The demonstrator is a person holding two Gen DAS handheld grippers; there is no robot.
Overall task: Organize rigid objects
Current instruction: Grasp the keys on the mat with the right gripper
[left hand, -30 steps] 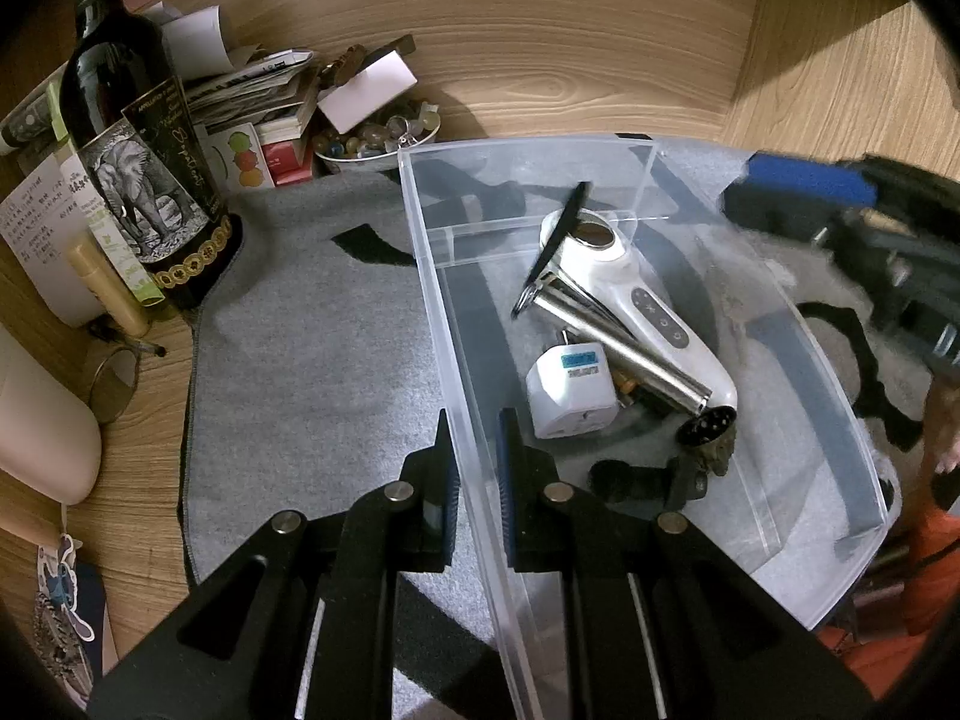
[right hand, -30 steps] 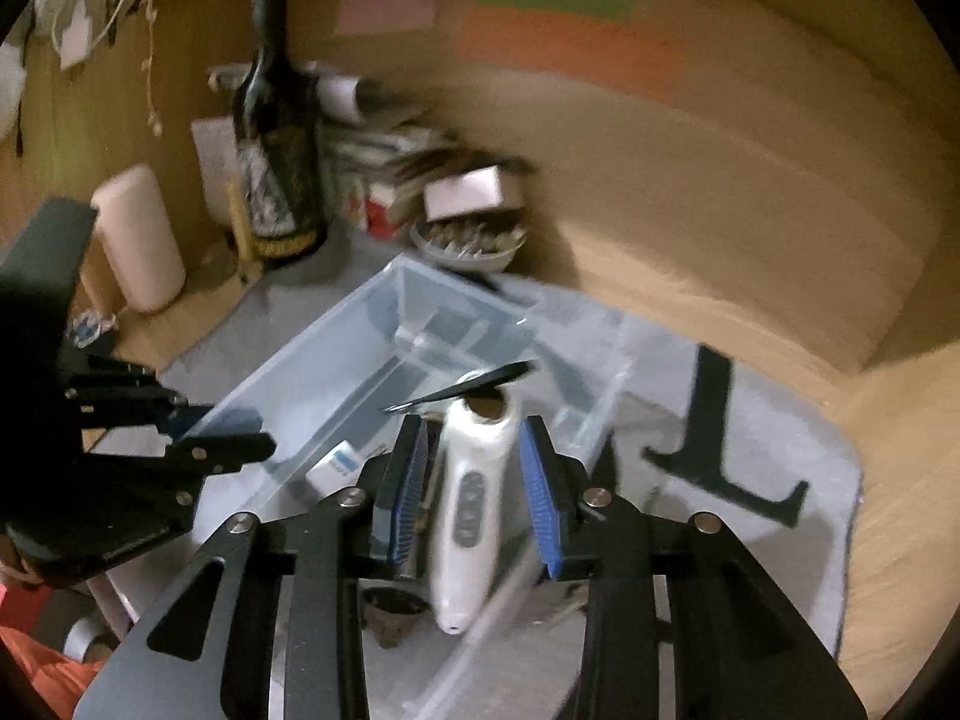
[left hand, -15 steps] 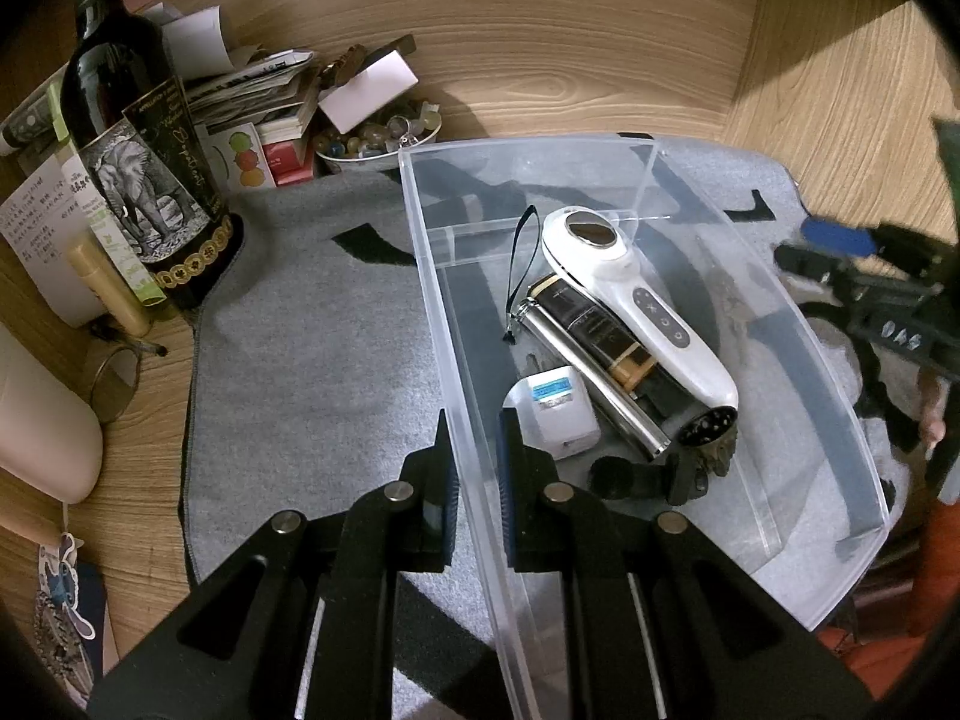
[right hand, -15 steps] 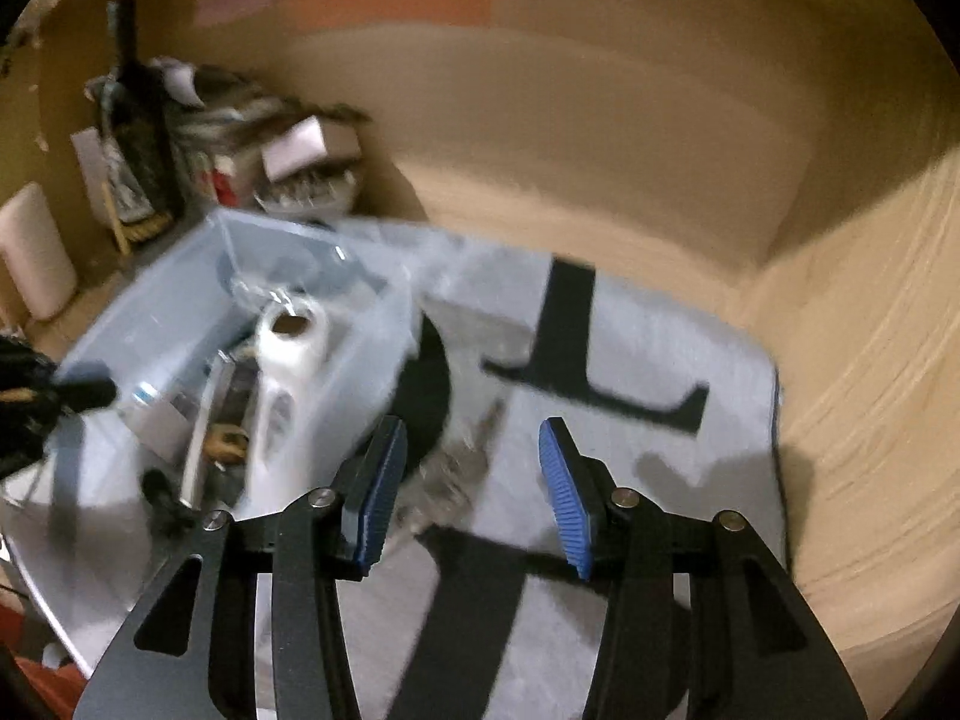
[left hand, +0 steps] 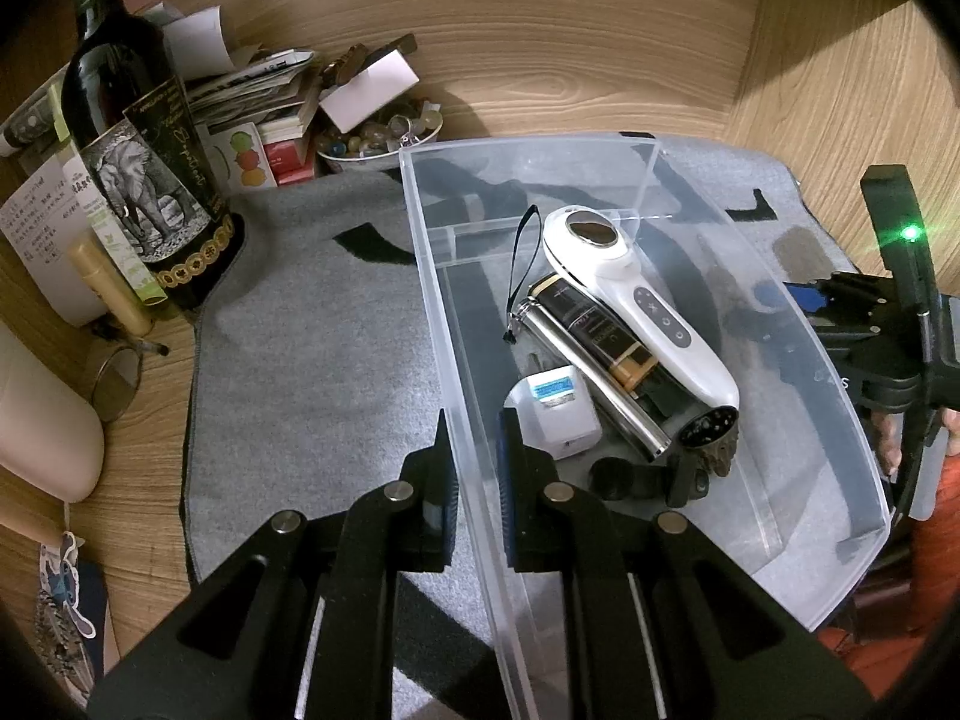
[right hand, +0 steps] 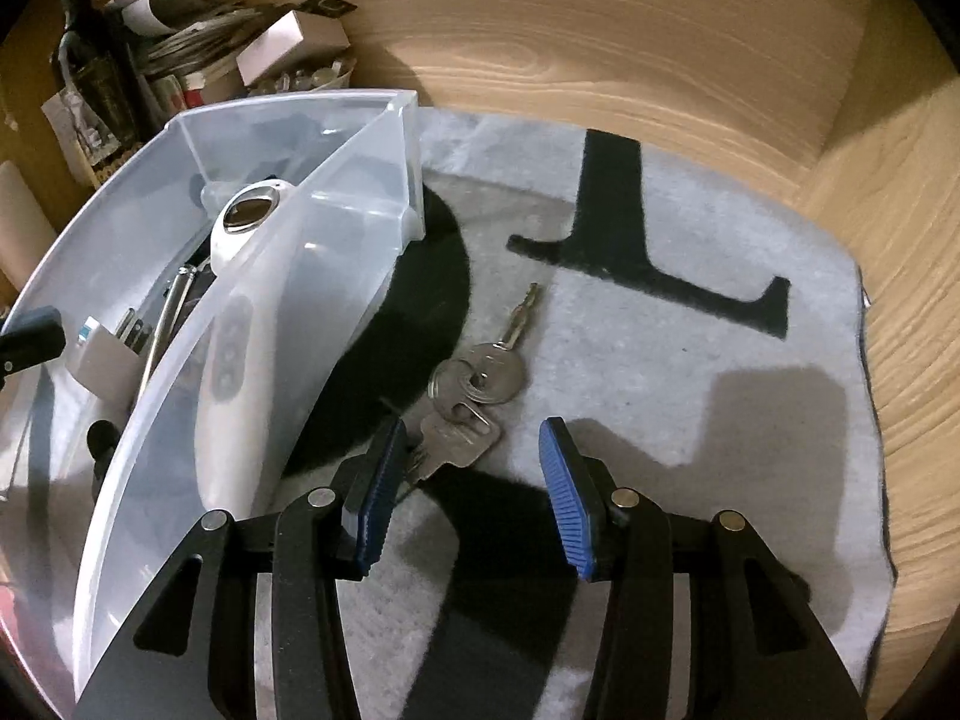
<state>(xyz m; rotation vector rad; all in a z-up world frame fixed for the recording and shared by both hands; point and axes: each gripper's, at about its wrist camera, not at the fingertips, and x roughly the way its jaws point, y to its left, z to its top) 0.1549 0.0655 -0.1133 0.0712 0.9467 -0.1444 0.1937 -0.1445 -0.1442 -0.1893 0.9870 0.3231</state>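
Clamping the near wall of the clear plastic storage bin (left hand: pixel 420 276), left gripper (left hand: pixel 474 468) has its jaws shut on that thin wall, steadying it on the grey felt mat (left hand: pixel 312 348) over the wood tabletop (left hand: pixel 600 48); inside lie a white handheld device (left hand: pixel 636 300), black-and-steel cylinder (left hand: pixel 594 354) and white plug adapter (left hand: pixel 558 414). Right of the bin, bunch of silver metal keys (right hand: pixel 474 396) lies loose on the mat, just beside the bin's outer wall. Right gripper (right hand: pixel 465 486) has just been opening, jaws parted, nothing pinched, left pad near the lowest key. Keys look light, stiff, flat, slippery and likely to dangle; best pinched across the stacked key heads at the ring
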